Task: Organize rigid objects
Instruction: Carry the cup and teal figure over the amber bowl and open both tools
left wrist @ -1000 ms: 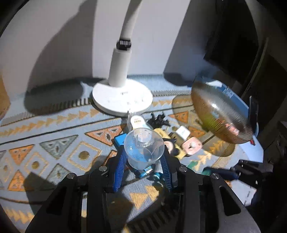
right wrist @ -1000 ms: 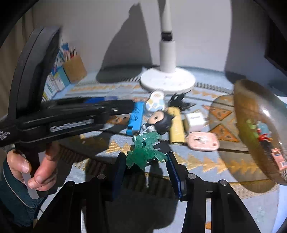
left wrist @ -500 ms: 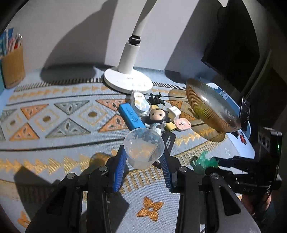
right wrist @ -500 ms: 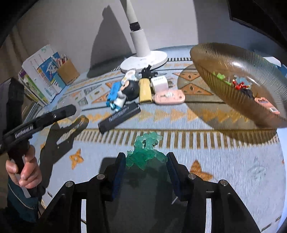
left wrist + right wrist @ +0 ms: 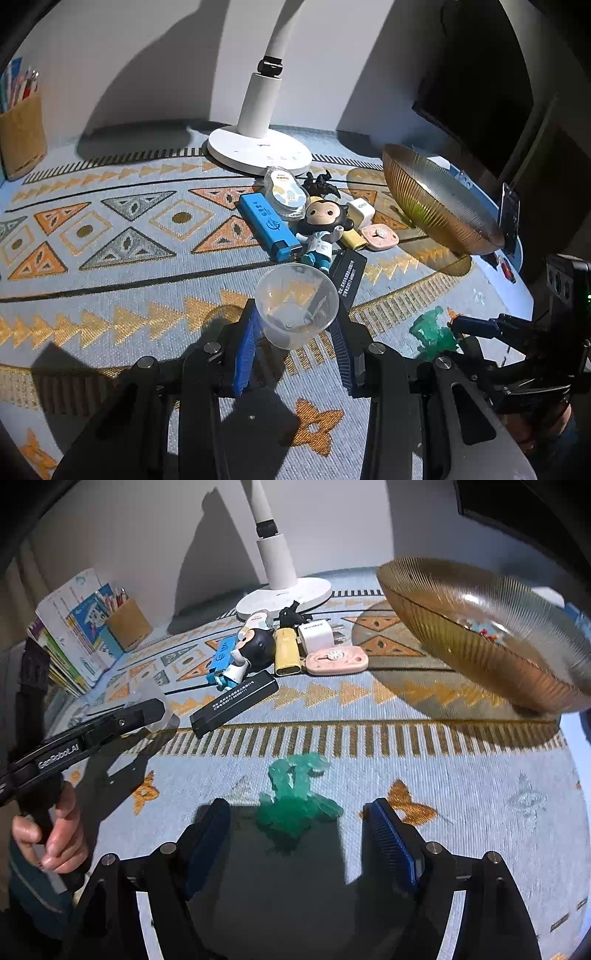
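My left gripper is shut on a clear plastic cup and holds it above the patterned mat. My right gripper is open; a translucent green toy figure lies on the mat between its fingers, also showing in the left wrist view. A cluster of small objects lies near the lamp: a doll figure, a blue lighter, a black bar, a yellow lighter, a pink item, a white charger.
A ribbed amber glass bowl with several small items stands at the right. A white lamp base is at the back. A pen holder and books stand at the far left.
My right gripper has opened and let go of the green figure, which now lies on the mat. My left gripper has drawn back a little with the cup.
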Tool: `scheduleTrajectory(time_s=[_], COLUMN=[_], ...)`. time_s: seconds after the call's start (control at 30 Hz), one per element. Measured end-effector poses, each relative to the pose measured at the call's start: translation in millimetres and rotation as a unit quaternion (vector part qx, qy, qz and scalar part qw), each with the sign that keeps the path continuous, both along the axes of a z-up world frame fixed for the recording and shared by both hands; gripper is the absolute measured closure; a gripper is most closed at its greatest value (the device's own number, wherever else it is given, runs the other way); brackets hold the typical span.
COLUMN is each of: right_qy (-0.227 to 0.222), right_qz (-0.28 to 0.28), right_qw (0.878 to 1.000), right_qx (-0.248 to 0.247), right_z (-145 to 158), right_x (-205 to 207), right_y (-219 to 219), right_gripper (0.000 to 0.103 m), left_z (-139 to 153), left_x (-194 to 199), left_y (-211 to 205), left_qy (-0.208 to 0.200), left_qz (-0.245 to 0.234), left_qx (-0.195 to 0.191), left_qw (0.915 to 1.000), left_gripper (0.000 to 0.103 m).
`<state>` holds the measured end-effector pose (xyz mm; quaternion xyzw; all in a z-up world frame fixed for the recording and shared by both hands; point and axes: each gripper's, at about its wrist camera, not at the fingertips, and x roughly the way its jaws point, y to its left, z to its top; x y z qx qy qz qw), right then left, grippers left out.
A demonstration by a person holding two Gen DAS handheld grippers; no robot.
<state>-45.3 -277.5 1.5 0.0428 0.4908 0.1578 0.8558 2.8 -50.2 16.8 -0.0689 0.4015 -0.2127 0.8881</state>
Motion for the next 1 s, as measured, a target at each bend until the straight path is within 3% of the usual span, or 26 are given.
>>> scheduleTrajectory(time_s=[0.07, 0.17, 0.27, 0.5, 0.7, 0.83, 1.0], right_qy=[-0.005, -0.020, -0.031, -0.046, -0.124, -0.192, -0.224], right_qz=[-0.004, -0.005, -0.005, -0.002, -0.067, -0.132, -0.194], right_qw=[1.000, 0.997, 0.995, 0.998, 0.989, 0.970, 0.952], right_qx=[-0.021, -0.072, -0.092, -0.036, -0.034, -0.071, -0.073], right_z=[-1.3, -1.8, -1.9, 22.1, 88.9, 142.7, 179.2], right_x=[2.2, 2.7, 1.5, -5.8, -6.8, -5.2, 5.6], right_y=[8.8, 20.3, 25.7, 8.4, -56.1, -112.1, -167.3], right_gripper=[0.029, 0.051, 0.055, 0.057, 0.057, 0.057, 0.057], left_z=[-0.2, -1.0, -1.3, 9.1, 79.0, 133.2, 165.1], left_x=[-0.1, 1.0, 2.1, -1.6, -7.2, 2.2, 30.9], left_y=[0.0, 1.2, 1.6, -8.3, -46.1, -88.4, -141.2], left_qy=[-0.001, 0.001, 0.001, -0.004, -0.076, -0.117, -0.112], left_qz=[-0.001, 0.000, 0.000, -0.007, -0.053, -0.097, -0.131], left_qx=[0.001, -0.001, -0.001, 0.010, 0.008, 0.001, -0.035], left_qw=[1.0000, 1.0000, 1.0000, 0.9999, 0.9957, 0.9884, 0.9845], left_gripper=[0.068, 0.068, 0.068, 0.069, 0.068, 0.068, 0.068])
